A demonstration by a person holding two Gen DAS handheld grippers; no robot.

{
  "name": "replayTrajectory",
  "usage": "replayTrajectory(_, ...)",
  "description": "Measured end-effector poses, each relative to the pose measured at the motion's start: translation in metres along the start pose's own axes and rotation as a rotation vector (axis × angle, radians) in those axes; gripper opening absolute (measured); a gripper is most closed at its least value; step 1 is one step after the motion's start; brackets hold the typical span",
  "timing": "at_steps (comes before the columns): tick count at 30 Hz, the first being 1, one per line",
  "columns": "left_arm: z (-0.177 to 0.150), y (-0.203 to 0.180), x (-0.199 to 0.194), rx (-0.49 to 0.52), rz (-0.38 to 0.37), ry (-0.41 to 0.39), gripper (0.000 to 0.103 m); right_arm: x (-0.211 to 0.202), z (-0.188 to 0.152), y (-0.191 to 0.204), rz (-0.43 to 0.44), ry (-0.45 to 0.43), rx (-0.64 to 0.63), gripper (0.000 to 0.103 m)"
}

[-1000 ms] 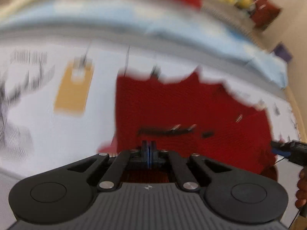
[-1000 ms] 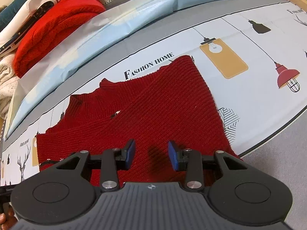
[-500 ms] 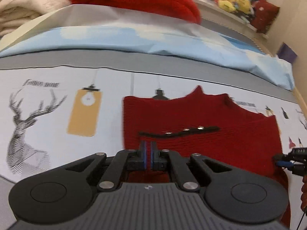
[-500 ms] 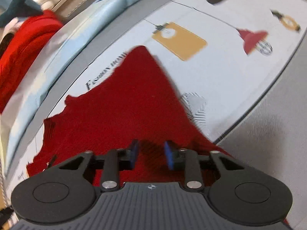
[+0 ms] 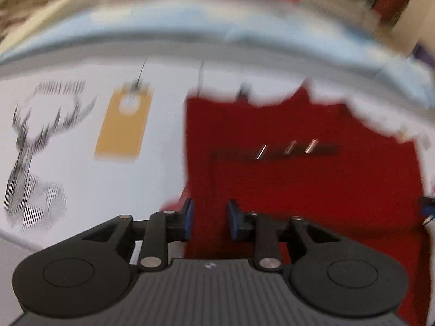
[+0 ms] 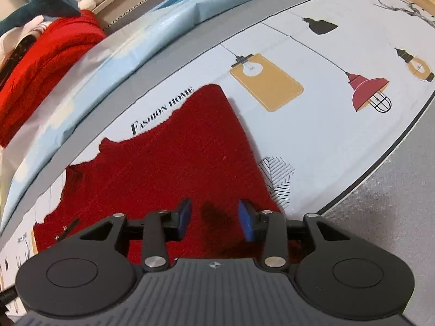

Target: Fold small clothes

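Left jaws: we see the left gripper (image 5: pixel 208 221) opening, blue pads apart with a narrow gap; red knit shows between them, and we cannot see the pads pressing it.
Right jaws: the right gripper (image 6: pixel 214 221) is likewise opening, pads apart over the cloth, a dark shadow in the gap.
Garment: the red knit sweater (image 6: pixel 168 168) lies flat on the printed sheet (image 6: pixel 326 135). In the right view its long axis runs from lower left to a corner at upper centre.
Position: both jaw pairs sit over its near edge, at the bottom of each frame.
Detail: a dark strip (image 5: pixel 274 149) with shiny studs crosses the left view, which is blurred.
Background: we note a red folded pile (image 6: pixel 46 62) at upper left.
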State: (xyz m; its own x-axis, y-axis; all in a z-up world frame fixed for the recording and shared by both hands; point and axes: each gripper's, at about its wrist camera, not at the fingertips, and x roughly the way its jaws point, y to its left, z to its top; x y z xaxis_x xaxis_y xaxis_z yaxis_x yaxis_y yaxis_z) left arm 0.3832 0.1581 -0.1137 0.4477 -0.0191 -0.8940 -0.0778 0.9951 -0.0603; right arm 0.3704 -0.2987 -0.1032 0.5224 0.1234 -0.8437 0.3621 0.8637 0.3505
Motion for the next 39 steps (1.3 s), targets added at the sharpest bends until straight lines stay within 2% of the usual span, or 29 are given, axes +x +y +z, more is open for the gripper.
replayTrajectory(1,-0.005,0.004,0.000,-0.025,0.028,0.021,0.041,-0.001,-0.001,-0.003,0.006,0.009,0.004,0.037)
replayTrajectory(2,-0.006,0.007,-0.006,-0.058,0.052,0.010,0.041,-0.006,-0.002,-0.003,0.006,0.006,0.005,0.037)
replayTrajectory(3,-0.007,0.011,-0.019,-0.096,0.081,-0.017,0.042,-0.015,-0.001,-0.001,0.001,-0.003,0.001,0.037)
replayTrajectory(5,-0.007,0.014,-0.049,-0.114,0.085,-0.097,0.047,-0.038,-0.001,0.006,0.006,-0.052,-0.034,0.040)
replayTrajectory(7,-0.011,0.008,-0.086,-0.069,0.091,-0.194,0.068,-0.071,0.000,0.015,0.024,-0.148,-0.115,0.040)
replayTrajectory(10,-0.018,0.003,-0.130,-0.001,0.135,-0.300,0.083,-0.132,-0.004,0.025,0.023,-0.333,-0.220,0.043)
replayTrajectory(13,-0.037,0.004,-0.179,0.011,0.141,-0.377,0.085,-0.193,-0.019,0.023,0.050,-0.472,-0.233,0.060)
replayTrajectory(15,-0.062,0.002,-0.214,0.019,0.118,-0.441,0.091,-0.226,-0.036,0.018,0.077,-0.521,-0.246,0.075)
replayTrajectory(16,-0.077,0.002,-0.230,0.022,0.110,-0.472,0.096,-0.242,-0.048,0.015,0.086,-0.546,-0.269,0.091)
replayTrajectory(17,-0.096,0.000,-0.245,0.027,0.103,-0.505,0.097,-0.257,-0.064,0.010,0.094,-0.574,-0.305,0.102)
replayTrajectory(19,-0.137,-0.004,-0.271,0.055,0.092,-0.548,0.103,-0.281,-0.097,-0.002,0.083,-0.611,-0.384,0.102)
replayTrajectory(21,-0.179,-0.008,-0.286,0.083,0.084,-0.567,0.103,-0.293,-0.127,-0.021,0.060,-0.599,-0.428,0.102)
replayTrajectory(24,-0.238,-0.005,-0.288,0.110,0.079,-0.537,0.103,-0.294,-0.158,-0.059,0.035,-0.513,-0.389,0.102)
replayTrajectory(29,-0.303,0.009,-0.263,0.084,0.056,-0.393,0.101,-0.277,-0.204,-0.116,-0.001,-0.399,-0.287,0.100)
replayTrajectory(31,-0.313,0.017,-0.251,0.056,0.068,-0.311,0.092,-0.264,-0.218,-0.131,-0.033,-0.352,-0.251,0.095)
replayTrajectory(33,-0.318,0.028,-0.240,0.017,0.041,-0.273,0.083,-0.253,-0.225,-0.133,-0.060,-0.318,-0.260,0.090)
replayTrajectory(36,-0.331,0.046,-0.215,-0.004,0.052,-0.233,0.055,-0.245,-0.230,-0.132,-0.080,-0.310,-0.308,0.088)
replayTrajectory(38,-0.340,0.055,-0.195,-0.024,0.043,-0.191,0.046,-0.237,-0.229,-0.137,-0.073,-0.253,-0.299,0.088)
replayTrajectory(39,-0.339,0.059,-0.185,-0.049,0.061,-0.129,0.042,-0.232,-0.227,-0.139,-0.075,-0.220,-0.291,0.087)
